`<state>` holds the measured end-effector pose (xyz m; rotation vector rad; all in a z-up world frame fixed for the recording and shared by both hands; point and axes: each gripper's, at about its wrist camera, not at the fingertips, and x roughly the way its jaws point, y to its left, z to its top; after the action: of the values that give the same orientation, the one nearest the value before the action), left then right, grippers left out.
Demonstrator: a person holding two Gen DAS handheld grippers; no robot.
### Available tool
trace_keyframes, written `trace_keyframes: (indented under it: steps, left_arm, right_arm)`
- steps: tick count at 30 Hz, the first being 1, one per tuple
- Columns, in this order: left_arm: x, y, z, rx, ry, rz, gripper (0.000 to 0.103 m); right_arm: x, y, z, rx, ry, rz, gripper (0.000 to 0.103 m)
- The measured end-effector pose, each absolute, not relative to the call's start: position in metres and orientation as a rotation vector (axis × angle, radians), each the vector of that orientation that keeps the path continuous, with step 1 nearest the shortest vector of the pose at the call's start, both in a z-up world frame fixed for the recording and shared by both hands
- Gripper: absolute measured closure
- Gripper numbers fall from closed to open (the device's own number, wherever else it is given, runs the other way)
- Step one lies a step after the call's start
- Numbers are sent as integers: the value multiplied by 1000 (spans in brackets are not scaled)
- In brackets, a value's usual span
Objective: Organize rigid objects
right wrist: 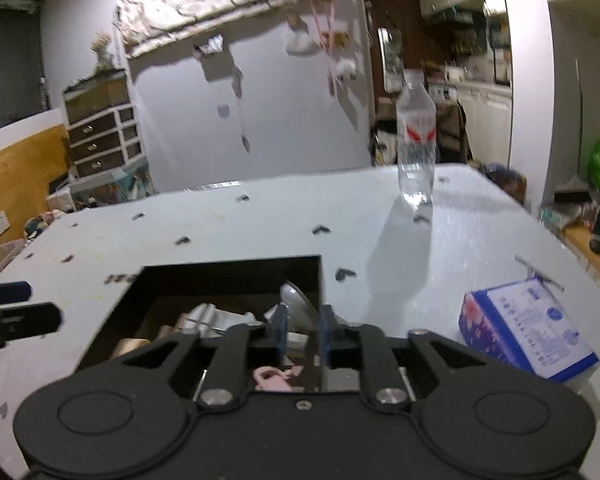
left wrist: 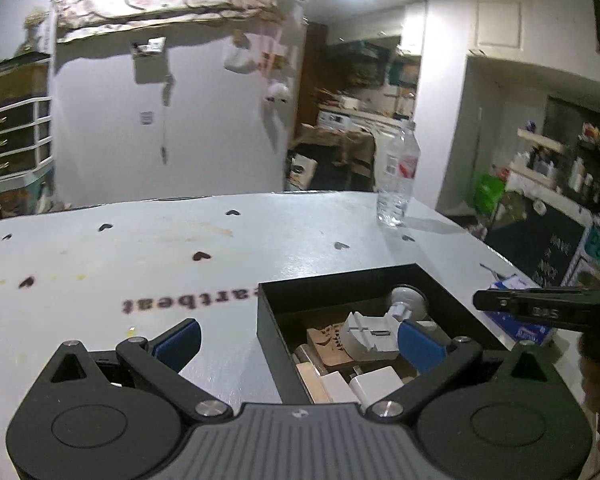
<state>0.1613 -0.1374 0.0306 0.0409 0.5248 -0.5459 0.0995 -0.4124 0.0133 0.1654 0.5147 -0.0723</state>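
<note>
Box (right wrist: pixel 236 280) on table (right wrist: pixel 220 232), carton (right wrist: pixel 528 332) right, bottle (right wrist: pixel 416 140) seemingly behind.

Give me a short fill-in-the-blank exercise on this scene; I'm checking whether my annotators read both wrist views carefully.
1. The left hand-held gripper has its jaws ____.
2. The small items, a white charger among them, lie inside a black ____.
3. The clear water bottle stands ____ on the table.
4. Right of the black box lies a blue and white ____.

Missing words: open; box; upright; carton
</note>
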Motion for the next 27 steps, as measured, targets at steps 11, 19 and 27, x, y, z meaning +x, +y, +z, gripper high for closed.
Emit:
trace_keyframes:
  steps: [11,19,27]
  left_arm:
    - [107,-123,18,32,452,-407,0]
    - [76,-112,11,39,427,-350,0]
    - [57,-107,6,42,412,-342,0]
  right_arm:
    - [42,-380,16,79,406,-60,44]
    - [9,-365,9,46,353,-58,26]
    - [-10,-361,6,51,332,-92,2]
